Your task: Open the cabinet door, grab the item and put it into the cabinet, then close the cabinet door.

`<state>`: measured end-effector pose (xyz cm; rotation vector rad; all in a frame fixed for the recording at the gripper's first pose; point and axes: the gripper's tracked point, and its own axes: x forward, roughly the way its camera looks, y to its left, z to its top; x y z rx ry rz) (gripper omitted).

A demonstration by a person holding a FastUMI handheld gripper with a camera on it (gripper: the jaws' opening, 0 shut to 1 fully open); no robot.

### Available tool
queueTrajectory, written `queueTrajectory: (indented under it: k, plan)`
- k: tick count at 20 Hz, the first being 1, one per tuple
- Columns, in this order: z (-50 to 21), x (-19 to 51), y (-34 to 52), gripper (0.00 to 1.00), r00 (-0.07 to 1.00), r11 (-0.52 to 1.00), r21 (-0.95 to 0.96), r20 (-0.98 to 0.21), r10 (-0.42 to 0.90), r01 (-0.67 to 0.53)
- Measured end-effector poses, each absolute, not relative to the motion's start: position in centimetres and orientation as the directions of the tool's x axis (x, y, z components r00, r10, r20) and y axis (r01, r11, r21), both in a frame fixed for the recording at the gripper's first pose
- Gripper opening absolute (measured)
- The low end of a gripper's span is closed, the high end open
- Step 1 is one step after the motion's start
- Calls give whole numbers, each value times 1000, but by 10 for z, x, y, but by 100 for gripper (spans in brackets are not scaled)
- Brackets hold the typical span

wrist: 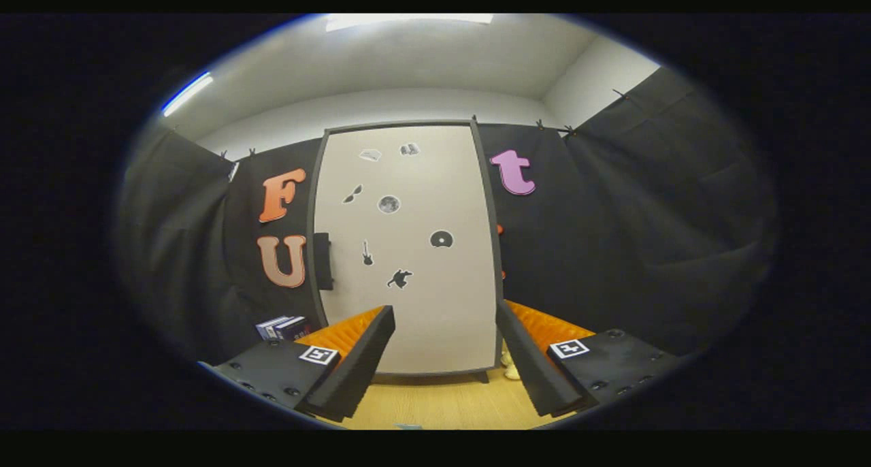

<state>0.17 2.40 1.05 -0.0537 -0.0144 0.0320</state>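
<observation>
Facing the shut cabinet door (408, 249), gripper (446, 317) fingers apart, empty; books (282, 327) beside its handle (323, 261)

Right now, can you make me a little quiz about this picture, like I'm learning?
1. True or false: the cabinet door is shut.
2. The fingers are: A) open, holding nothing B) shut on a book.
3. Which side of the door is the dark handle on, seen from here?

Key: 1 true. 2 A. 3 The left edge, just above the books beside the cabinet.
</observation>
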Motion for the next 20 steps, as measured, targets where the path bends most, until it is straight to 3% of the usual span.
queueTrajectory:
  k: [5, 11, 20]
  plan:
    - [15, 6, 35, 97, 998, 997, -51, 16, 55, -54]
    - [48, 53, 127, 97, 971, 973, -46, 76, 228, -225]
    - [6, 189, 220, 98, 950, 952, -35, -83, 301, -304]
